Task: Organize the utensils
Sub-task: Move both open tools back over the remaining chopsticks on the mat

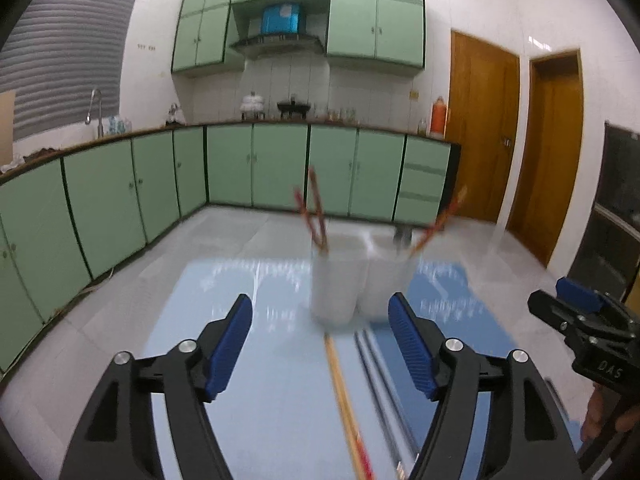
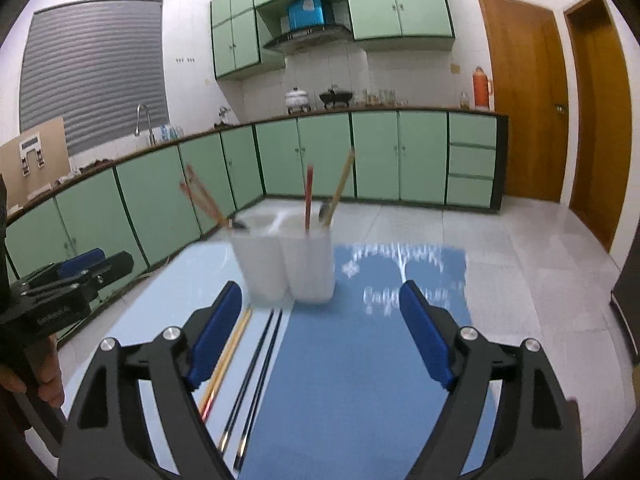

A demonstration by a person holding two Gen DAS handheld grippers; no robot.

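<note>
A white two-compartment utensil holder stands on the blue table, with red and wooden chopsticks sticking up from both compartments; it is blurred in the left wrist view. A wooden pair of chopsticks and a black pair lie flat on the table in front of it. They also show in the left wrist view, the wooden pair and the black pair. My left gripper is open and empty above them. My right gripper is open and empty to their right.
The table has a light blue left part and a darker blue right part. Green cabinets line the far walls, wooden doors stand at the right. Each gripper shows at the edge of the other's view.
</note>
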